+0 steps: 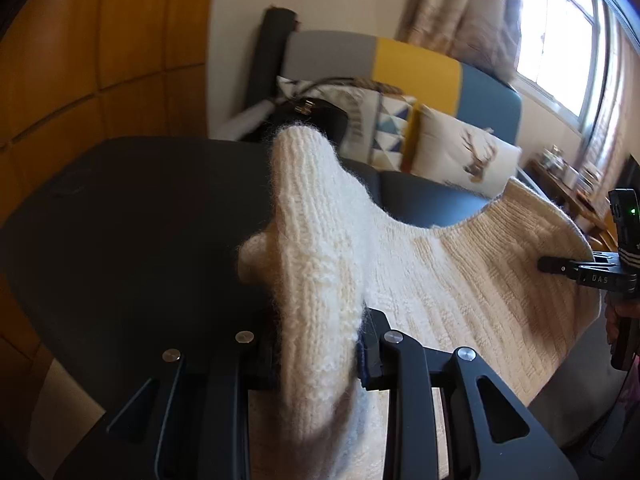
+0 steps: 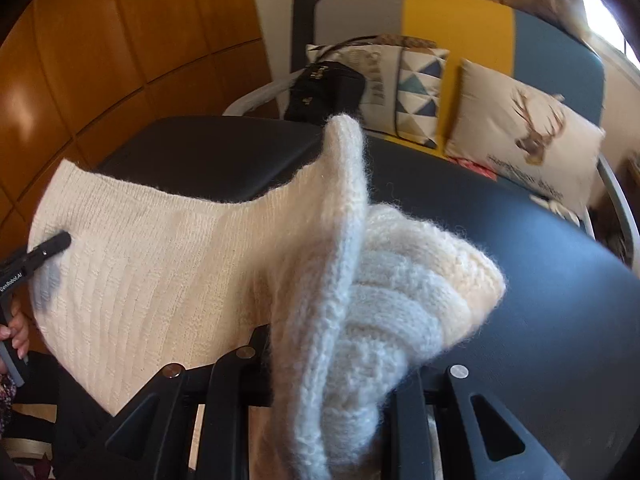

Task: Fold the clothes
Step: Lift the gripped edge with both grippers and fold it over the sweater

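The sweater [image 1: 460, 280] is fuzzy cream knit, ribbed and rough. The table [image 1: 140, 220] under it looks smooth, matt and dark. Both grippers, left [image 1: 316, 360] and right [image 2: 328, 392], are matt black plastic with shiny metal pins. The wall panels [image 2: 120, 40] are glossy wood.

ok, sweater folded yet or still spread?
Mostly spread. The cream sweater hangs stretched between the left gripper and right gripper, neckline open, nothing doubled over.

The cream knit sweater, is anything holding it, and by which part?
Yes: both hold the cream knit sweater, each hand-held gripper, left and right, clamped on a bunched fold near one shoulder edge.
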Action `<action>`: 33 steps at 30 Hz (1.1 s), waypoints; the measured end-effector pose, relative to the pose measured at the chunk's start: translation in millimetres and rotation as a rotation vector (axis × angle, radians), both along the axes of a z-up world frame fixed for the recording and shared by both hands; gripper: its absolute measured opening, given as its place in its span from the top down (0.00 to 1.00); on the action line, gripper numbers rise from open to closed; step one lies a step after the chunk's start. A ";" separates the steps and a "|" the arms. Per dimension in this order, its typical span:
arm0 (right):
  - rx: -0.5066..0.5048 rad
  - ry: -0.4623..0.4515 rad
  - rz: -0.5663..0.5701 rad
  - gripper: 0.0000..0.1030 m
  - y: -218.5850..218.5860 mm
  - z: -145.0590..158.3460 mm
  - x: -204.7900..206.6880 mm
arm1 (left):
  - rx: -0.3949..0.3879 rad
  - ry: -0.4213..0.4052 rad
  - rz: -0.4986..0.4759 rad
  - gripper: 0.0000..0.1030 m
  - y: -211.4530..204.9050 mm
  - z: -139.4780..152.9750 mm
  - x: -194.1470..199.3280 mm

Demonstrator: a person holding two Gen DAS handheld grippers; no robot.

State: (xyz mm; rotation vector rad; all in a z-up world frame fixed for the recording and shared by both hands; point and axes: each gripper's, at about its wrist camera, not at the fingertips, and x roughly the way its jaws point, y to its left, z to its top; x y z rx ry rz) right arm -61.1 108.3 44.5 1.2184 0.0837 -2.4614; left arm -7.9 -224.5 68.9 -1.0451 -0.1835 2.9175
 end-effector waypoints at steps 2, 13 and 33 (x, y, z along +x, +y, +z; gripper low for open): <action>-0.002 0.005 0.025 0.78 -21.0 2.1 -10.7 | 0.002 0.006 0.032 0.72 -17.3 1.4 1.8; 0.010 0.002 0.146 0.78 -131.7 7.1 -67.5 | 0.006 0.009 0.199 0.75 -108.9 -0.2 9.4; 0.000 -0.018 0.115 0.78 -222.0 -16.5 -161.0 | -0.011 -0.061 0.443 0.78 -166.0 -15.4 -31.4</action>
